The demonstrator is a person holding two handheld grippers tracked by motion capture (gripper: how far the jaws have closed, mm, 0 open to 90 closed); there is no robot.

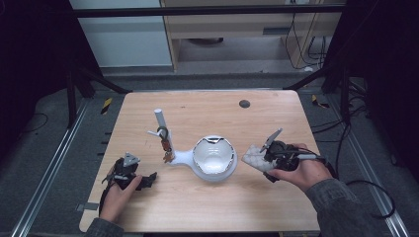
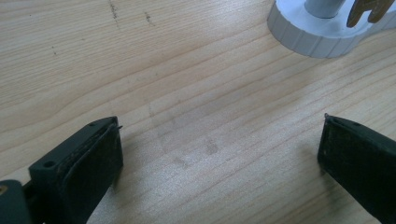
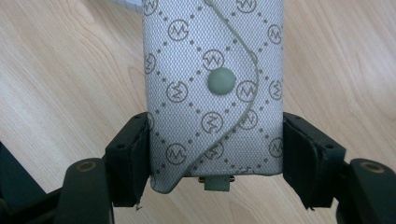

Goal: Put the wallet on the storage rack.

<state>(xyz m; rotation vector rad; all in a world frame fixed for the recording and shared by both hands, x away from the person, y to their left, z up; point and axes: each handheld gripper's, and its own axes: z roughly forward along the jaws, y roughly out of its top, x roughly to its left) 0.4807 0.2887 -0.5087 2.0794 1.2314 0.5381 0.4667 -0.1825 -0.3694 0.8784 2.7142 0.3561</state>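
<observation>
Wooden table [image 1: 207, 207], dark frame rails around it, cables off to the right. On the left, the left gripper [image 1: 148, 178] rests near the front edge with jaws wide apart, nothing between them, just bare wood. Middle: a white stand [image 1: 170, 148] with keys hanging, joined to a white bowl [image 1: 213, 158]. On the right, the right gripper [image 3: 215, 154] is clamped on a patterned key pouch [image 3: 212, 79] beside the bowl. My worry: it's pinched only at its near end, so it could droop or slip, or bump the bowl.
</observation>
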